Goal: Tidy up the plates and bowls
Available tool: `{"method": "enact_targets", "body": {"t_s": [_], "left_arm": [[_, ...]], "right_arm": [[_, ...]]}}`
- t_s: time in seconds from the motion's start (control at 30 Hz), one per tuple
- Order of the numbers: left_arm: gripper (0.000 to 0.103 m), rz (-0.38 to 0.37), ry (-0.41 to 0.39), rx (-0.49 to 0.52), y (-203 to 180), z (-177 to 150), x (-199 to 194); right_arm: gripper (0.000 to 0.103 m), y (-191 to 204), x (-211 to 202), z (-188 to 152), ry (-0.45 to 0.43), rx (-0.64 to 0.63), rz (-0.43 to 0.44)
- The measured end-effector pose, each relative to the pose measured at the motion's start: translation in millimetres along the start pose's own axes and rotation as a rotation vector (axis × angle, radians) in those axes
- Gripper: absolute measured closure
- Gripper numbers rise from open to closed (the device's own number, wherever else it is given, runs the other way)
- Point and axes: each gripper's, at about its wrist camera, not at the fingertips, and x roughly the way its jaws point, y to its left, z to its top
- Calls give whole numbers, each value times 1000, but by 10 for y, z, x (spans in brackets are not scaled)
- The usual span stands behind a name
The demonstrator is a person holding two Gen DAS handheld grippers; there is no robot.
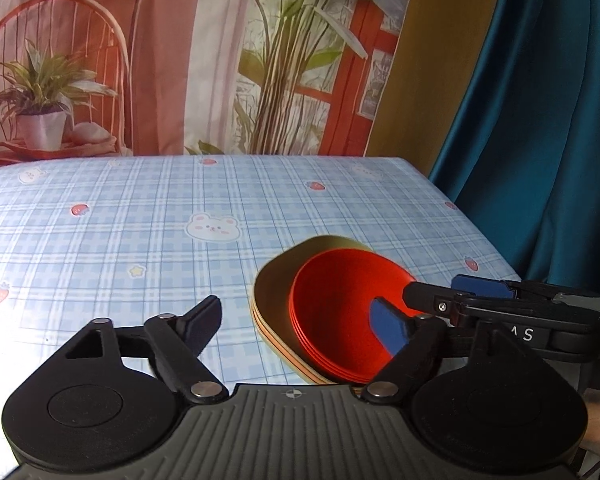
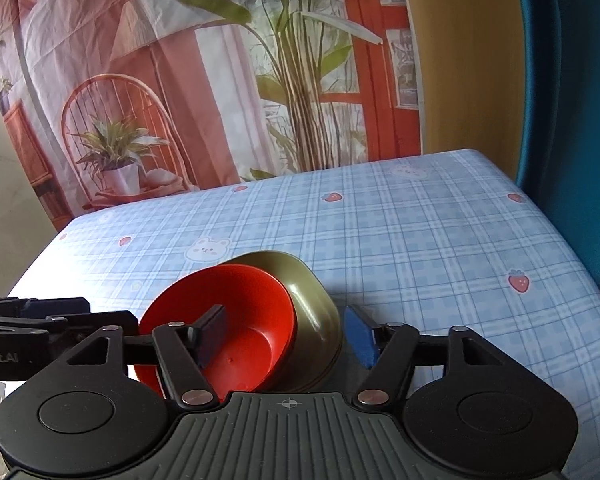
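A stack of red round plastic bowls [image 1: 340,312] sits nested inside a stack of olive-green rounded-square plastic dishes [image 1: 276,292], all resting on a table under a pale blue checked cloth [image 1: 112,240] printed with strawberries and bears. The stack lies near the table's near edge, towards its right side.

The left wrist view shows the left gripper [image 1: 300,324] spread wide: its left finger stands clear over the cloth, its blue-padded right finger hangs over the red bowls' inside, and neither pad presses on anything. The right gripper [image 1: 480,300] reaches in from the right, its tips at the red rim.

The right wrist view alone shows the green dishes' deep outer wall [image 2: 320,308] and the right gripper [image 2: 288,336] straddling the stack: the left finger is inside the red bowl, the blue pad [image 2: 362,336] just beside the green wall, apart from it. Its jaws stand open. The left gripper's arm [image 2: 56,320] enters from the left.

A printed backdrop of plants and a chair [image 2: 160,100] hangs beyond the far edge, a teal curtain [image 1: 540,120] on the right.
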Motion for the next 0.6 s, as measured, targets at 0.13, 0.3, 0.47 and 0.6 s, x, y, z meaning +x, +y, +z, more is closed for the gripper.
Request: {"method": "enact_targets", "body": {"t_s": [0.13,0.3,0.47,0.6], "left_arm": [[8,38,-54,14,20,102,-245],[5,86,-91,57,23,215,-608],[2,148,-149,67,43,268,-1059],[0,188,-190,84,39,274,-1460]], "right_arm": [[18,81,-176,74,-25,-14,-4],[0,243,-482,190,-69,-57,-8],[0,453,-847,308,-108,-103,-9],[0,627,-1166,356,-149,-131,-20]]}}
